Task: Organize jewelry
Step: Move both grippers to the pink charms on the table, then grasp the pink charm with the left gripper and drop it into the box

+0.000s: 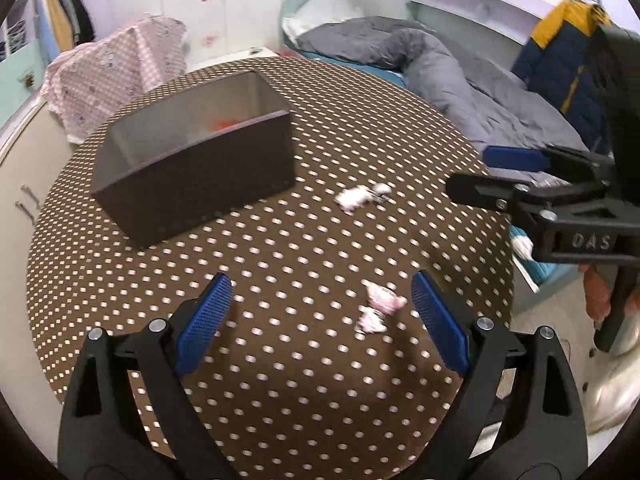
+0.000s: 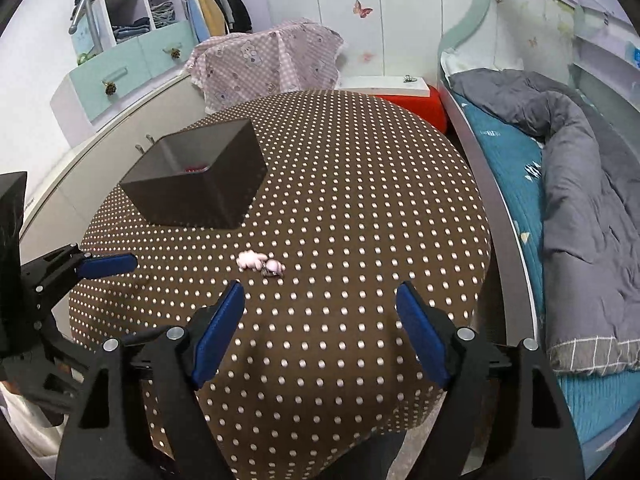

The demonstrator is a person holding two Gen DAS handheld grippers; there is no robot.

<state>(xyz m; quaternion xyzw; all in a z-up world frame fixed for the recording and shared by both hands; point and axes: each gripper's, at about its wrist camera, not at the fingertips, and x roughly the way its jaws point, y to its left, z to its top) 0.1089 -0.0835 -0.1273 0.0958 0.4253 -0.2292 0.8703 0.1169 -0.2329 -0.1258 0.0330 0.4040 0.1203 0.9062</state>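
A dark open box (image 1: 192, 160) stands on the brown polka-dot table (image 1: 280, 380), with something red inside (image 1: 226, 124). It also shows in the right wrist view (image 2: 196, 176). Two pale pink jewelry pieces lie on the cloth. One (image 1: 380, 306) lies between my left gripper's open fingers, close to the right pad (image 1: 438, 324). The other (image 1: 362, 196) lies farther out and shows ahead of my right gripper in the right wrist view (image 2: 260, 262). My left gripper (image 1: 322, 296) is open and empty. My right gripper (image 2: 320, 304) is open and empty; it also shows in the left wrist view (image 1: 480, 176).
A bed with a grey duvet (image 2: 580, 184) lies right of the table. A pink checked cloth (image 2: 268, 60) covers something behind it. A red stool (image 2: 416, 106) and a white cabinet (image 2: 100, 168) stand beside the table. A blue and yellow jacket (image 1: 568, 60) hangs at the right.
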